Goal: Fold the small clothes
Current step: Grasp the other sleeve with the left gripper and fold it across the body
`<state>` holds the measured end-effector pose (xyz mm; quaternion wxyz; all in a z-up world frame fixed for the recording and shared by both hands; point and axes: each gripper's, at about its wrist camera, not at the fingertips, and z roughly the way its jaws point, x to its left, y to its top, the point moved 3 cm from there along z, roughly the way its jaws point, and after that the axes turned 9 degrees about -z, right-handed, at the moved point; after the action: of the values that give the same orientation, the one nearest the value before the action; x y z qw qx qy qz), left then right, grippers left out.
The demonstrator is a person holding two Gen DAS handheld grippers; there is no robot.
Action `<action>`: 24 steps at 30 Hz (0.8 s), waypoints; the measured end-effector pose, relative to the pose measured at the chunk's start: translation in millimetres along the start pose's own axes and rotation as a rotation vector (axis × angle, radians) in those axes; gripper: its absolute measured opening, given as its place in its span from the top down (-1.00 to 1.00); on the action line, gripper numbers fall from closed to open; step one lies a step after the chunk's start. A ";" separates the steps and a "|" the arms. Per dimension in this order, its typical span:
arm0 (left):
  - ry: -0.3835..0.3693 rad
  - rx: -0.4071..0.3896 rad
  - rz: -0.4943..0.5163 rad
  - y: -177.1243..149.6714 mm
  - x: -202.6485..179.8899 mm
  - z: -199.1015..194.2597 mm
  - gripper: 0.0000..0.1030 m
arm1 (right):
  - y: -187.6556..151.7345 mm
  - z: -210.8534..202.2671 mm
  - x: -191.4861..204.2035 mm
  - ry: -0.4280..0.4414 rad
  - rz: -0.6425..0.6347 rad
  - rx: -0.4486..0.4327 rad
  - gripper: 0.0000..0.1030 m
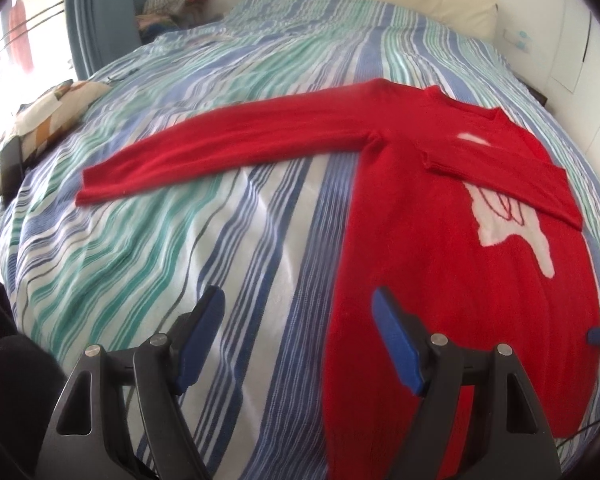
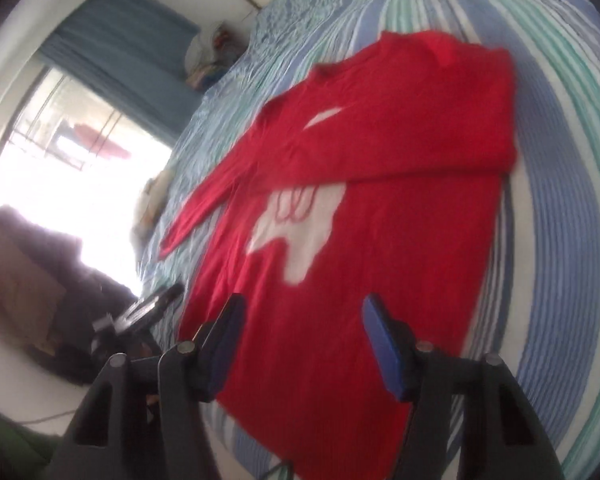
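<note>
Red knit sweater, flat on striped bedspread, one sleeve folded across chest: soft, light, limp; likely best pinched at outstretched cuff; left gripper and right gripper both released, empty.

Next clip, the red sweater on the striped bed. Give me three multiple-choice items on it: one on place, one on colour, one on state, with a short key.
1. Where does the folded sleeve lie?
A. across the chest of the red sweater
B. hanging off the bed
C. under the pillow

2. What colour is the motif on the chest?
A. black
B. white
C. yellow

3. How is the other sleeve arranged?
A. rolled into a ball
B. tucked inside the body
C. stretched out flat on the bedspread

Key: 1 A, the sleeve crosses the chest over the top of the motif. 2 B, it shows white against the red knit. 3 C, it lies straight out to the side, unfolded.
</note>
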<state>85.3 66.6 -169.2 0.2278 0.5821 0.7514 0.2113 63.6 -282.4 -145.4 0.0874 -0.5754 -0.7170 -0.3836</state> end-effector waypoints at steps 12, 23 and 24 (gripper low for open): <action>0.019 0.047 0.040 -12.1 -10.2 8.1 -0.52 | -122.8 -15.8 54.5 -0.291 -0.270 0.123 -0.16; -0.012 0.087 0.013 23.9 29.4 -3.8 -0.76 | -127.7 29.5 60.3 -0.390 -0.231 0.068 -0.34; -0.024 0.080 -0.019 38.2 42.6 -4.4 -0.79 | -127.9 29.5 61.8 -0.392 -0.237 0.073 -0.37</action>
<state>103.2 116.6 -147.5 0.2156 0.5860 0.7619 0.1719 -61.0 -221.9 -188.2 -0.0785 -0.5473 -0.7962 -0.2457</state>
